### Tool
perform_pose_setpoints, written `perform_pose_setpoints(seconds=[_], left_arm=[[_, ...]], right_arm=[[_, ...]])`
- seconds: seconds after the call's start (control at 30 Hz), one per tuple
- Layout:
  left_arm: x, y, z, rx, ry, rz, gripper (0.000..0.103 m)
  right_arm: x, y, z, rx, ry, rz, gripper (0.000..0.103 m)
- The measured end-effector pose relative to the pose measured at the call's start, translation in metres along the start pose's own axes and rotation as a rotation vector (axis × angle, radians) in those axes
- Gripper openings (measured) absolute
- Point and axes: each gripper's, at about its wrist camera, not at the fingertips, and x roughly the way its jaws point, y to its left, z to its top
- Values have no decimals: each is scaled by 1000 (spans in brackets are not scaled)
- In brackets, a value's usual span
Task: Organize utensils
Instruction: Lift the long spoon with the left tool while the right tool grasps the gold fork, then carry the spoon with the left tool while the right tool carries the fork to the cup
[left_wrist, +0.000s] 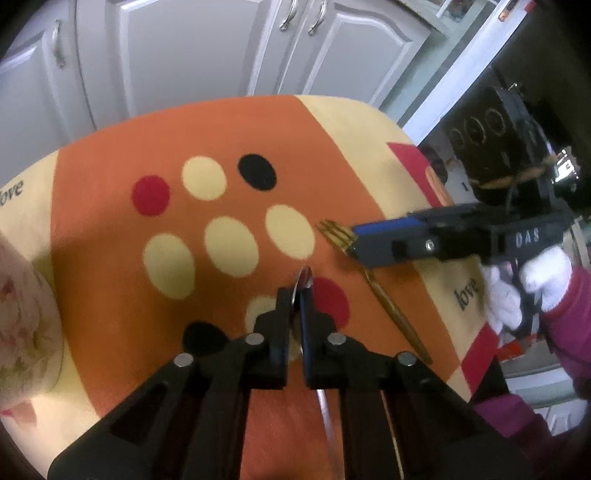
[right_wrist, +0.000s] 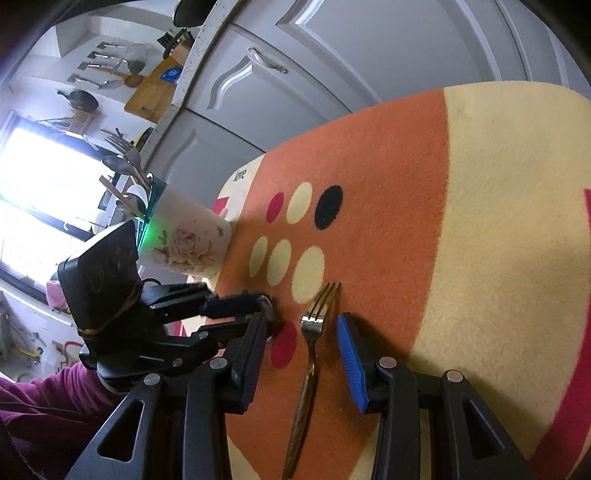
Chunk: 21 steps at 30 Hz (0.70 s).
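Observation:
A gold fork (left_wrist: 373, 282) lies on the orange spotted mat (left_wrist: 110, 258); it also shows in the right wrist view (right_wrist: 312, 332), between my open right gripper's fingers (right_wrist: 351, 354). My right gripper (right_wrist: 304, 345) straddles the fork's neck without touching it; it also shows in the left wrist view (left_wrist: 354, 242). My left gripper (left_wrist: 297, 295) is shut on a silver spoon (left_wrist: 303, 280), held just above the mat. The left gripper also shows in the right wrist view (right_wrist: 267, 314). A floral holder cup (right_wrist: 184, 242) stands at the mat's edge, with several utensils in it.
Grey cabinet doors (left_wrist: 207, 48) stand behind the mat. The floral cup also shows at the left edge of the left wrist view (left_wrist: 26, 321). A kitchen counter with hanging tools (right_wrist: 107, 66) lies beyond.

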Motion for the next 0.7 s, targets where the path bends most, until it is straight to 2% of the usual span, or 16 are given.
perform_pose_setpoints(seconds=[0.07,0.1,0.13,0.2,0.23,0.47,0.7], left_arm=[[-4,0,-6,2,-2,11,2],[-6,-1,-7,-3,-5,14,2],[-9,0,-10,-11,-8,18,2],[-13,2,-12,-28,-19,21,1],[-17,3,-14,-38,-27,23,1],[-55,7,-23,-108,-112,-8,1],[-109,4,-35,-139,-215,-15,1]], right_arm=[[3,-1,3,2,3,18,38],[5,-1,4,1,4,17,34],[8,0,6,-4,10,-5,23],[13,3,7,-12,20,-37,9],[14,6,7,-27,21,-55,8],[-6,50,-3,-141,-42,-74,4],[-31,86,-11,-178,-132,-18,3]])
